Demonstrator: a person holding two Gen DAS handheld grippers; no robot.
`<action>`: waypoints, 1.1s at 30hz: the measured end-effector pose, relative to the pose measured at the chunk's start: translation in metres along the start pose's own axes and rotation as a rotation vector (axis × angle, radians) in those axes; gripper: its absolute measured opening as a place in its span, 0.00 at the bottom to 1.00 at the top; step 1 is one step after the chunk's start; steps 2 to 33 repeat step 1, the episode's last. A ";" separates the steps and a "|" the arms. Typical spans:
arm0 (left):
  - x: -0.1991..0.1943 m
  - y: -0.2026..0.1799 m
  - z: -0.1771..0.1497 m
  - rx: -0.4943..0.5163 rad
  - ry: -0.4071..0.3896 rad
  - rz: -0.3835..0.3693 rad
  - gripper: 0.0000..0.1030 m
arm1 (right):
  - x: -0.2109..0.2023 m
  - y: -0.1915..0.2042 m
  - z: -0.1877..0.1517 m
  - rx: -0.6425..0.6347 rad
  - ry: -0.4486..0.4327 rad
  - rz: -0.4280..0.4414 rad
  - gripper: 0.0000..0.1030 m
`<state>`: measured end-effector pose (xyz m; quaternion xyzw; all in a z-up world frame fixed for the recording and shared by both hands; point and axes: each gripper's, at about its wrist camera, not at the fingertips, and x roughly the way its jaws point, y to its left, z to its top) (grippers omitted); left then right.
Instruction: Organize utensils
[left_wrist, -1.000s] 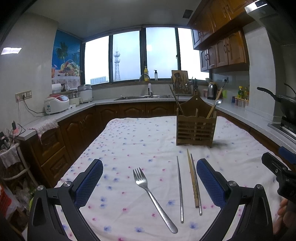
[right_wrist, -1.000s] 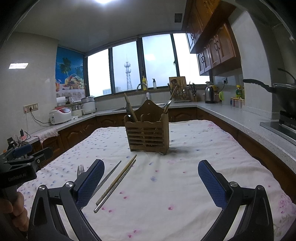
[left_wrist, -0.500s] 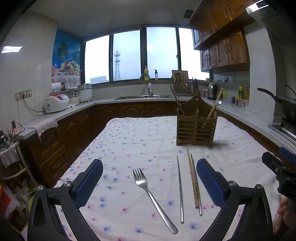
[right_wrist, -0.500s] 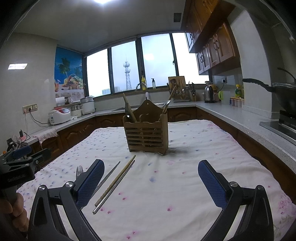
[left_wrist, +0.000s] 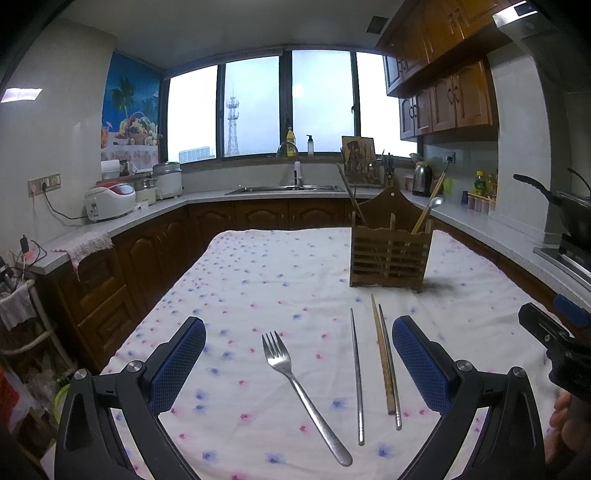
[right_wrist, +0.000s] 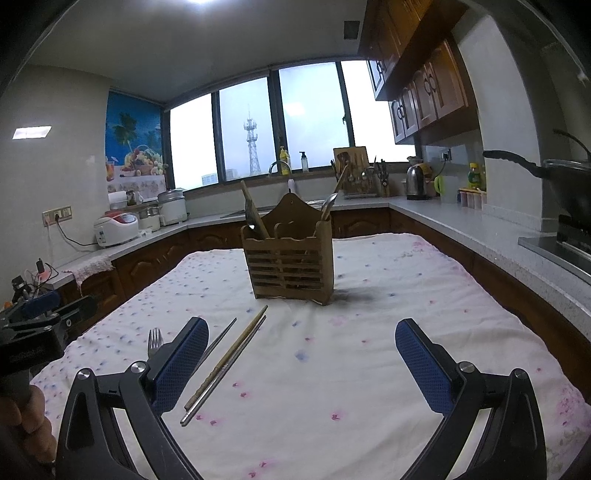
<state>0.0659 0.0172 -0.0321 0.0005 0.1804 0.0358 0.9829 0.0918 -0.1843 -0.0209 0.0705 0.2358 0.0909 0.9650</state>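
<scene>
Fork (left_wrist: 295, 384) and chopsticks (left_wrist: 384, 365) lie on tablecloth (left_wrist: 258, 288); both tools, apparently, spread wide, empty.

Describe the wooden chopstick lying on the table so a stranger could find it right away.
Start at the slatted wooden utensil holder standing on the floral white tablecloth. In front of it lie a steel fork and three thin sticks. The brown wooden chopstick is the only non-metal one, touching a silver chopstick.
</scene>
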 end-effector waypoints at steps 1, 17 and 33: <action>0.001 0.000 0.000 -0.001 0.003 -0.002 0.99 | 0.001 0.000 0.000 0.000 0.003 -0.001 0.99; 0.001 0.000 0.000 -0.001 0.003 -0.002 0.99 | 0.001 0.000 0.000 0.000 0.003 -0.001 0.99; 0.001 0.000 0.000 -0.001 0.003 -0.002 0.99 | 0.001 0.000 0.000 0.000 0.003 -0.001 0.99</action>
